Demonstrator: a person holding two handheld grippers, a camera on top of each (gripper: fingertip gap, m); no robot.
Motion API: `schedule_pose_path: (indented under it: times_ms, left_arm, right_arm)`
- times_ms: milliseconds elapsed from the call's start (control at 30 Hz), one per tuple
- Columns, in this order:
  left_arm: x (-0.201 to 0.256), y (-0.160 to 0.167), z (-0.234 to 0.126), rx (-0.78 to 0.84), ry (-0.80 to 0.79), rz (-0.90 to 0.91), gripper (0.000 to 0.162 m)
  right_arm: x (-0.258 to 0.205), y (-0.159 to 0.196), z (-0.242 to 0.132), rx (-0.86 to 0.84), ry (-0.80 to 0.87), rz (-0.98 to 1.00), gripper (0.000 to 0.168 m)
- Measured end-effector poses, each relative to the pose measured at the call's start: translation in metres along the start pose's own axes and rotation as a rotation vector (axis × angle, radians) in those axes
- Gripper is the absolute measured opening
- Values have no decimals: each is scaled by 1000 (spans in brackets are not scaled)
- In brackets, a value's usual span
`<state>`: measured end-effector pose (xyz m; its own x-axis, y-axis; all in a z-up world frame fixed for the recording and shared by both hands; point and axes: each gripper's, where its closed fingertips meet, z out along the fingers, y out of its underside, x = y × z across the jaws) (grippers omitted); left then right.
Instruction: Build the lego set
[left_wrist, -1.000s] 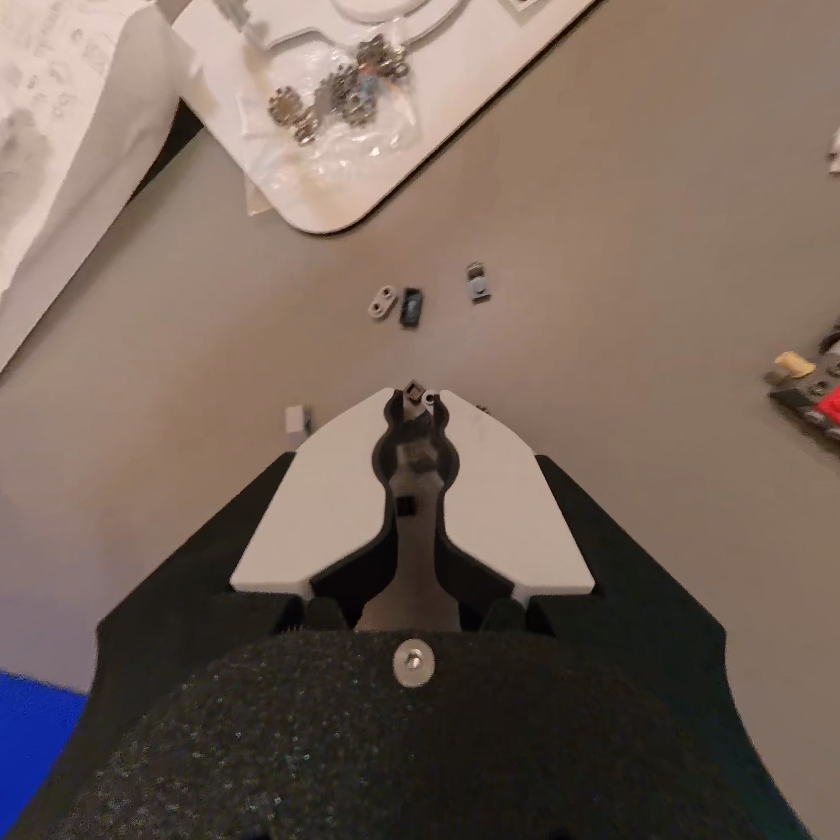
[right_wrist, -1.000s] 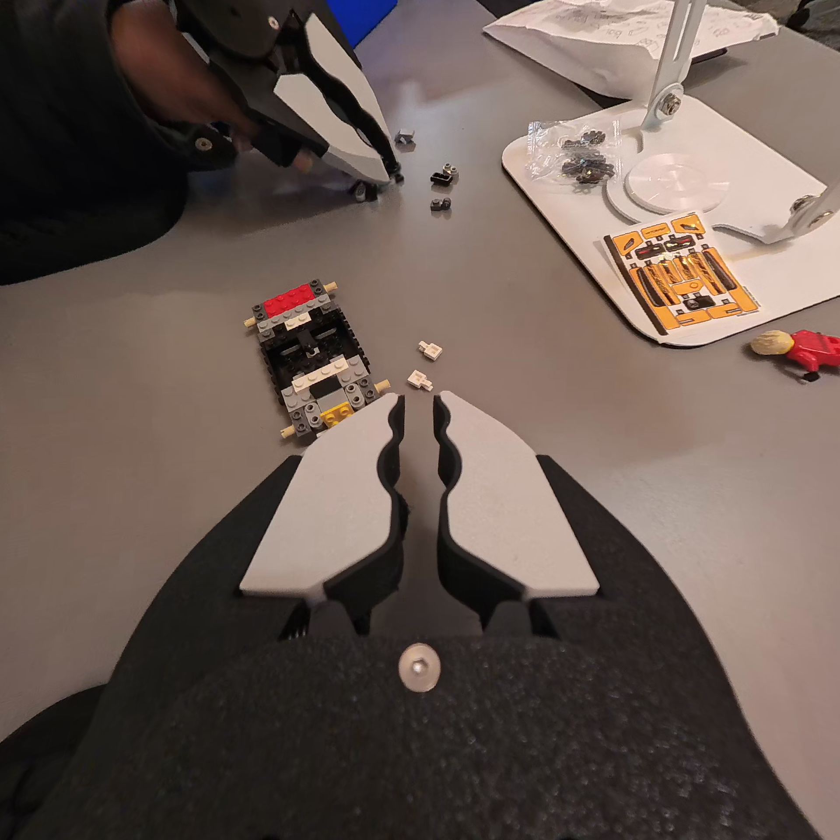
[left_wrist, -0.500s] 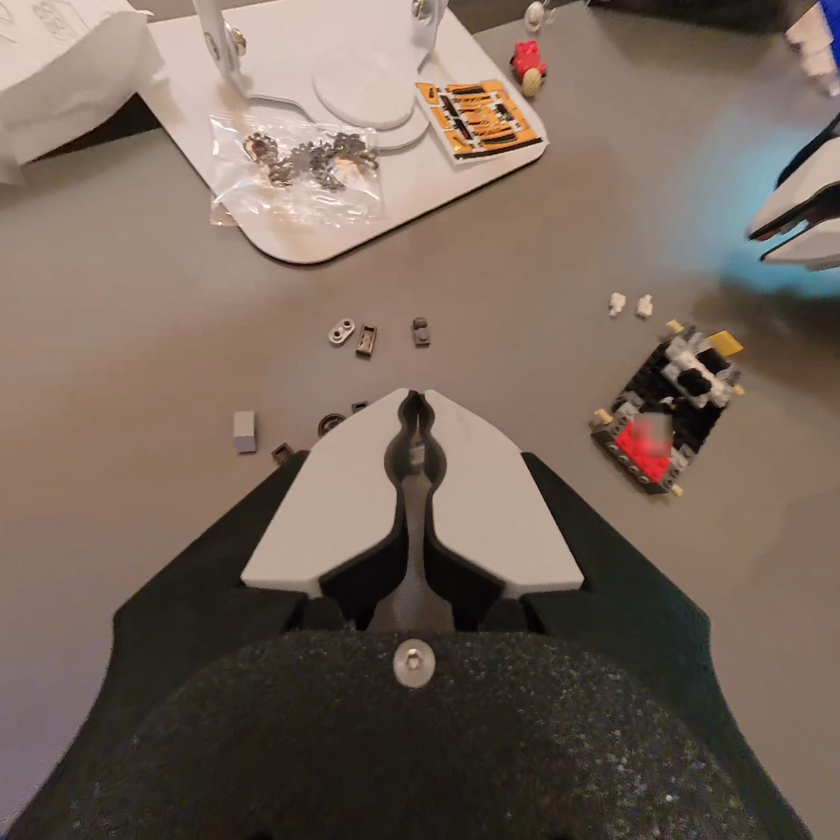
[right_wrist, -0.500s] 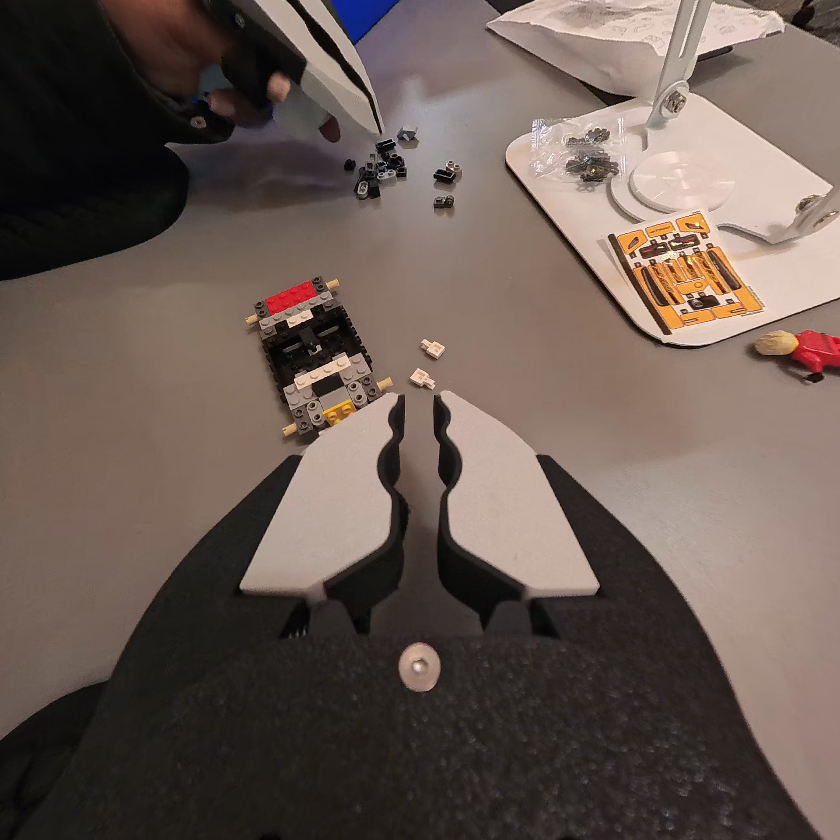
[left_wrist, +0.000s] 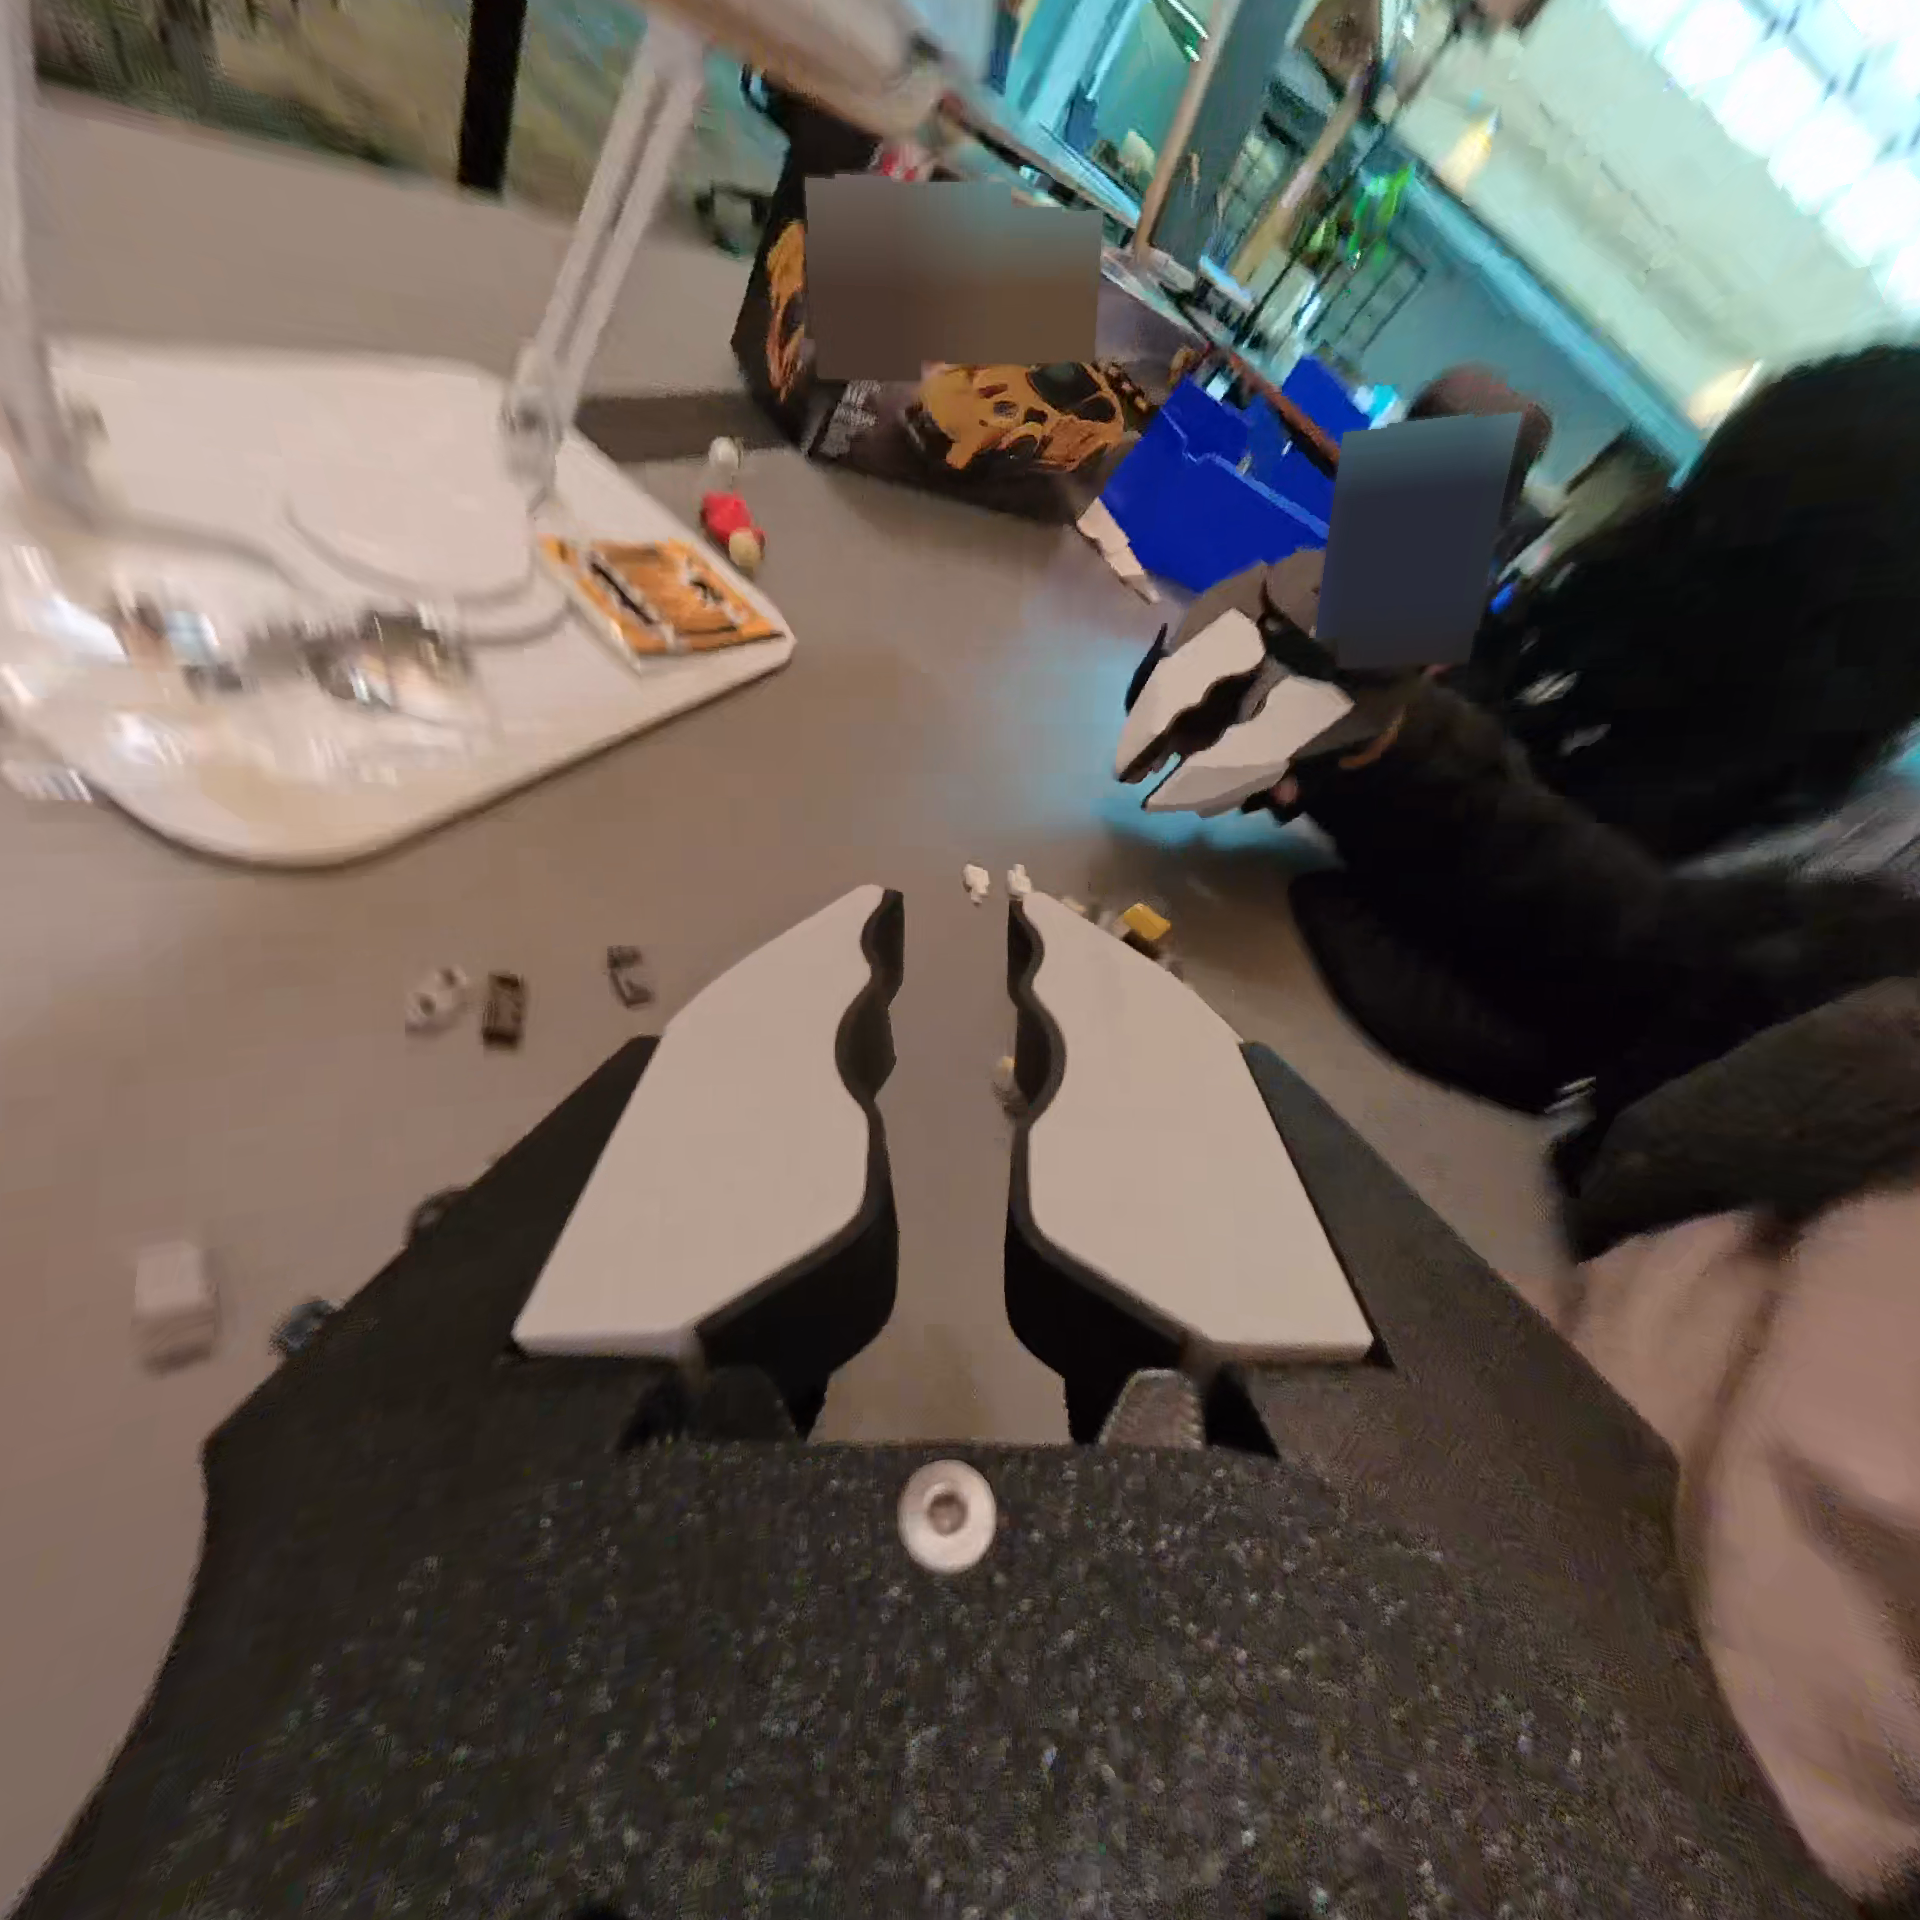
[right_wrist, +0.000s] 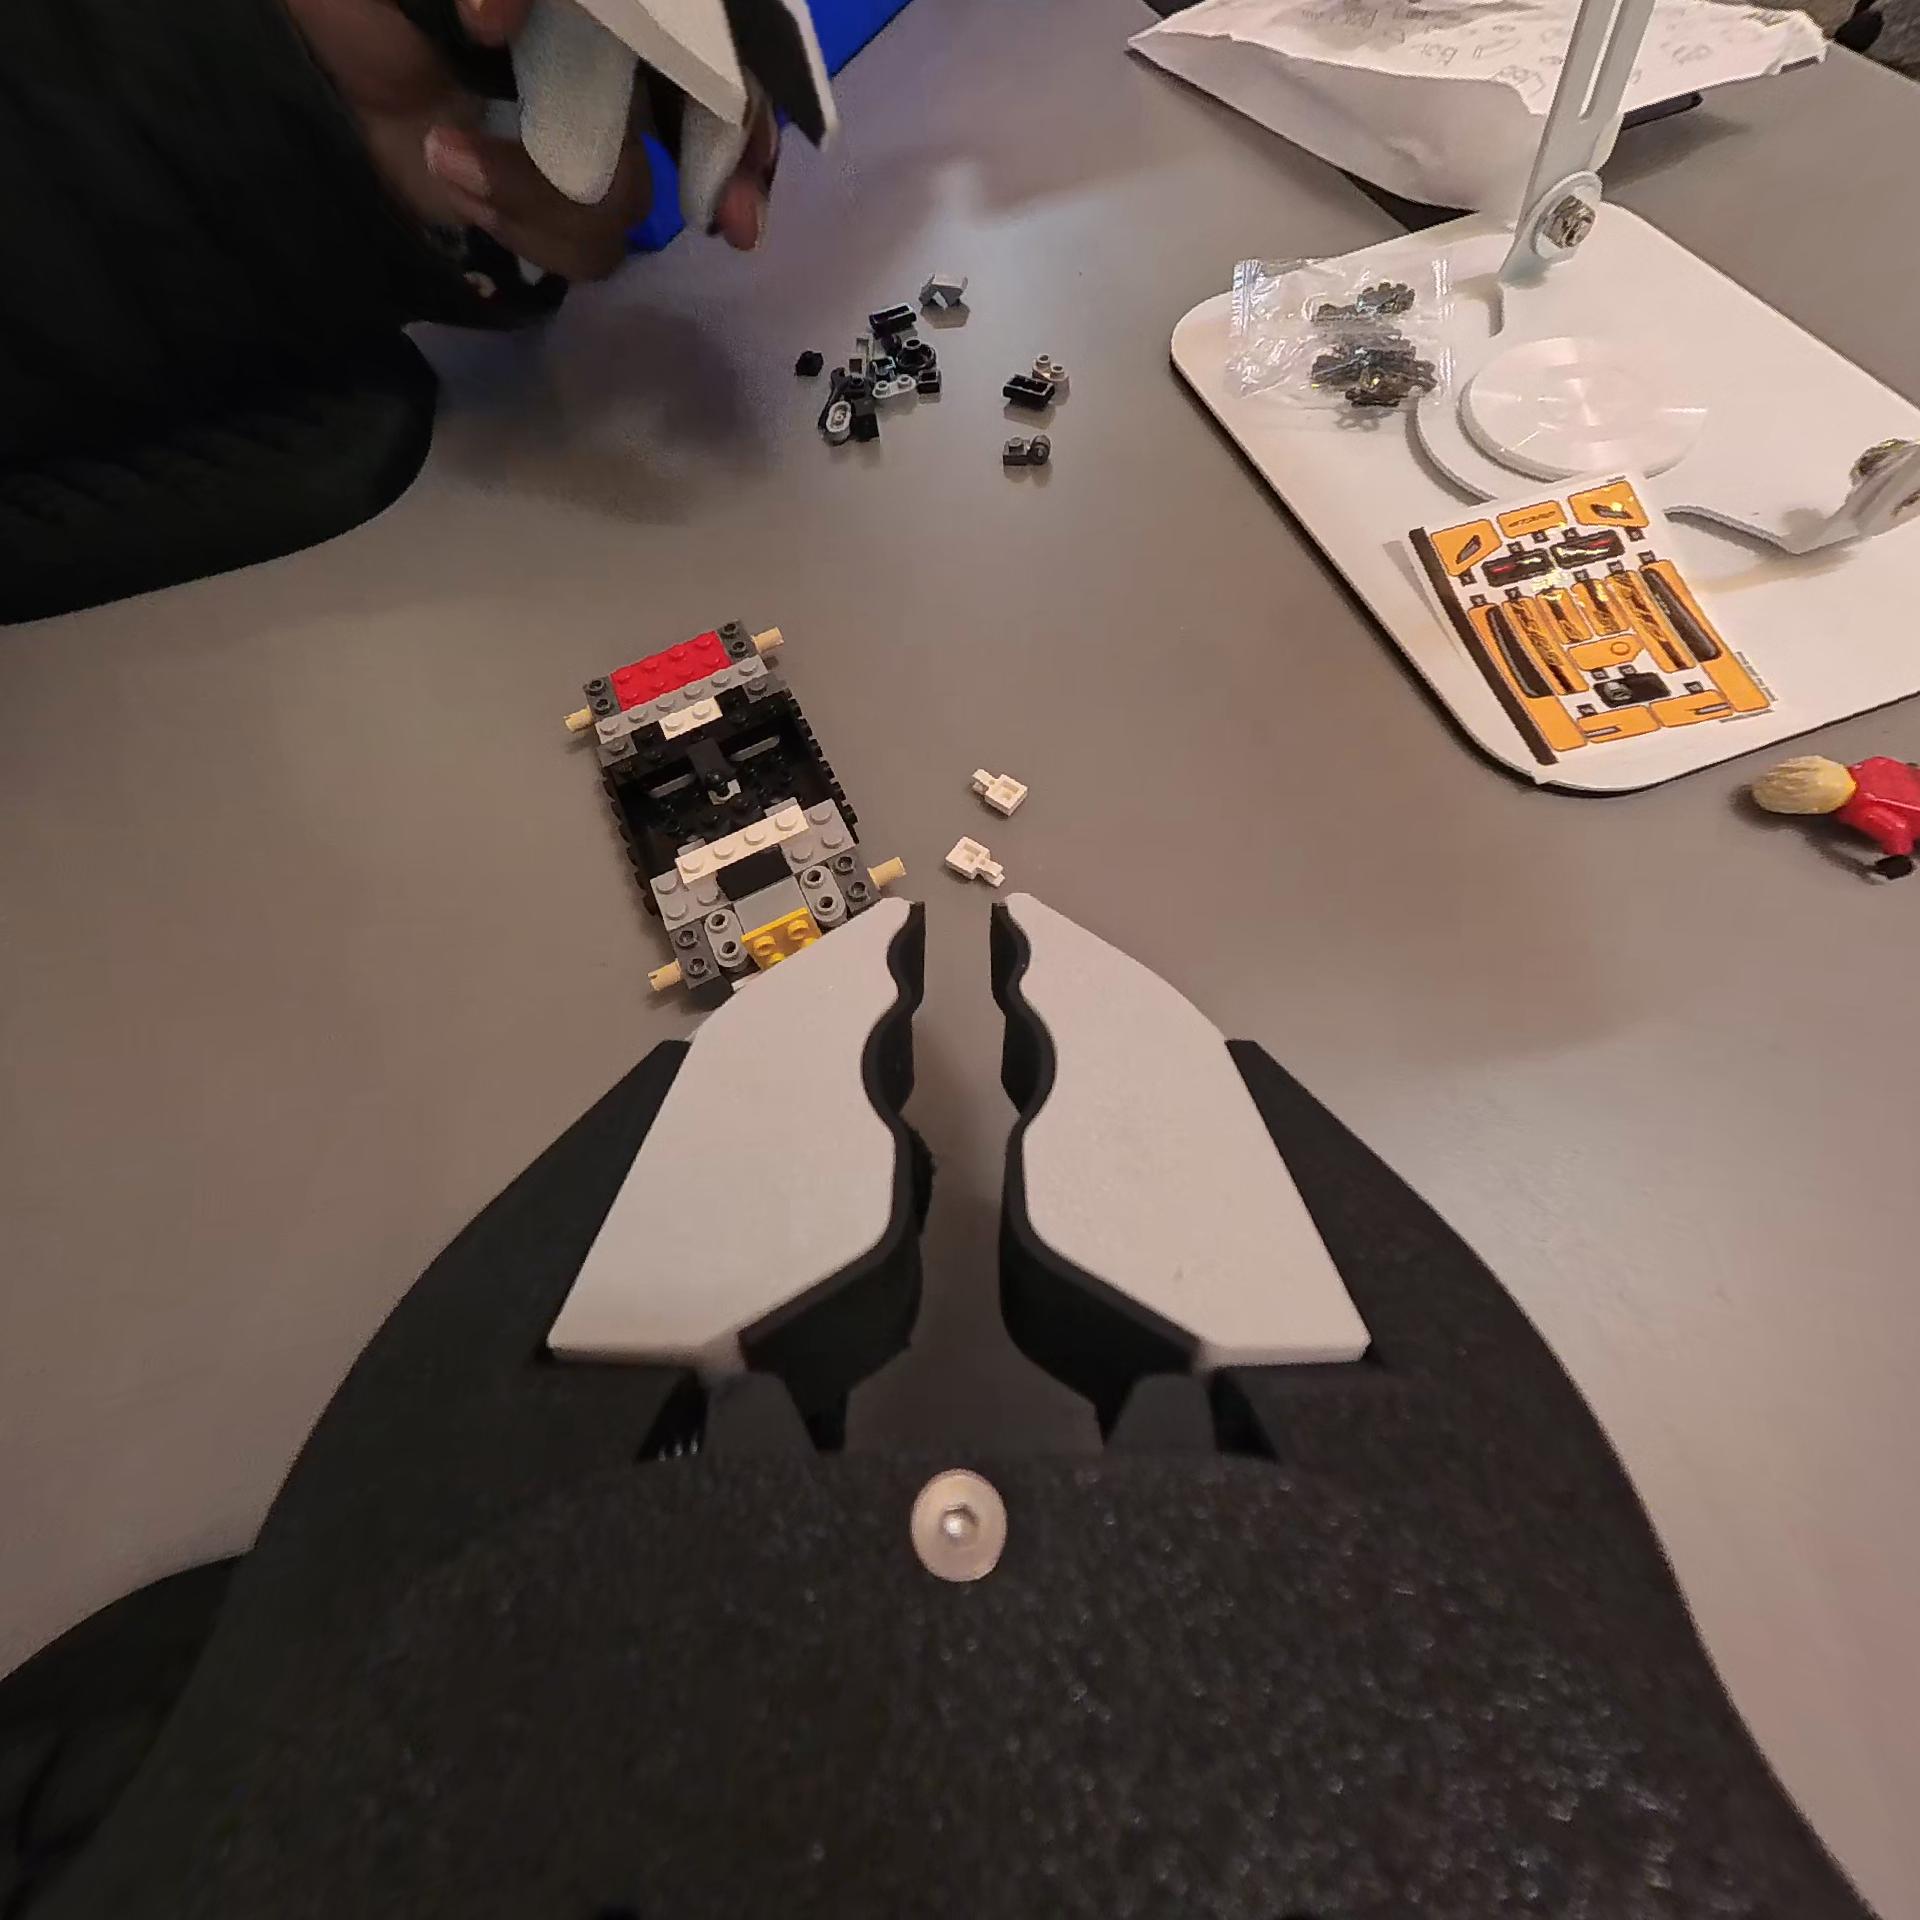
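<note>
In the left wrist view the left gripper (left_wrist: 954, 906) hides nearly all of the lego car (left_wrist: 1141, 921), the bag of parts (left_wrist: 281, 655) on the white base (left_wrist: 343, 800) smears into blur, and in the right wrist view the minifigure (right_wrist: 1860, 802) is cut by the edge.

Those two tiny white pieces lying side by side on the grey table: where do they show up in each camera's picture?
Left wrist view: the two white pieces lie just beyond the left gripper, slightly right of centre.
Right wrist view: the two white pieces lie just ahead of the right gripper, right of the half-built car.
Shared landmark: the orange sticker sheet on the white board.
</note>
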<state>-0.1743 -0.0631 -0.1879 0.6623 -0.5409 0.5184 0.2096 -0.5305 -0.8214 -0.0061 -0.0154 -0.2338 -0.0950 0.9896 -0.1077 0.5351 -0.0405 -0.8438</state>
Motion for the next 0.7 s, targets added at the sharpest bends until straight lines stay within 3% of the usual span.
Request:
schedule_pose_path:
  times_ms: [133,267,367,500,700]
  left_arm:
    - [17,-8,1,37,-104,492,23]
    - [24,-7,6,31,-151,650,24]
    - [1,0,10,-77,-278,629,21]
    - [-53,22,14,-332,-532,378,22]
    - [-93,29,30,-494,-670,246,60]
  right_arm:
    - [1,1,0,-2,4,-3,11]
    - [0,1,0,-2,2,-2,11]
    - [0,1,0,-3,3,-4,11]
    - [0,3,2,-9,-1,1,11]
    - [0,2,0,-9,2,-3,11]
